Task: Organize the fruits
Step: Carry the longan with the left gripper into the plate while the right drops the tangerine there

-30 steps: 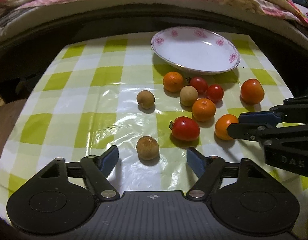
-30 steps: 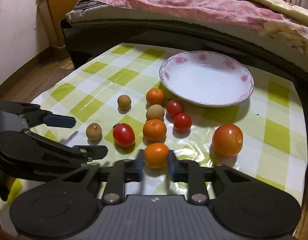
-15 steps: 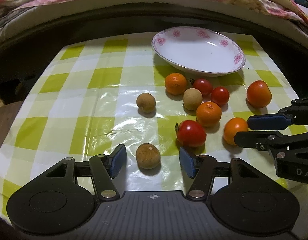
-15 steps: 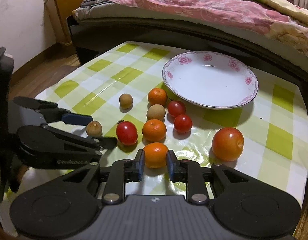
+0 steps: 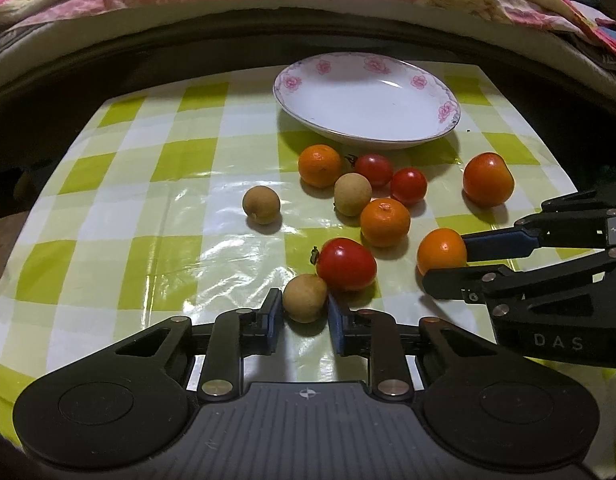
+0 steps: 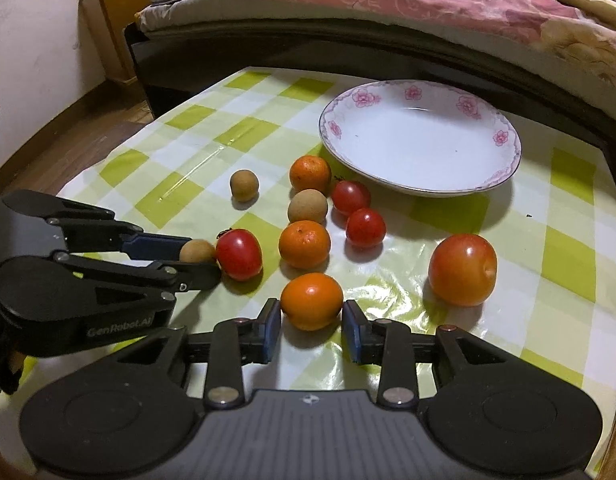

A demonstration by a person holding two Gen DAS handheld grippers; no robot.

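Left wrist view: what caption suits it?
Left gripper pinches a small round tan fruit beside a red tomato on the green-checked tablecloth.

White letters "DAS" are showing on the black body of the right gripper (image 5: 444, 258). "GenRobot.AI" is showing in grey on the left gripper (image 6: 198, 258).

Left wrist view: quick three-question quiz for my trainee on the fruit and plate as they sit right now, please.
1. True or false: the plate already holds fruit.
2. What sits between the fingers of the left gripper? A orange, B brown fruit, C tomato.
3. How many brown fruits are on the tablecloth?
Key: 1 false; 2 B; 3 three.
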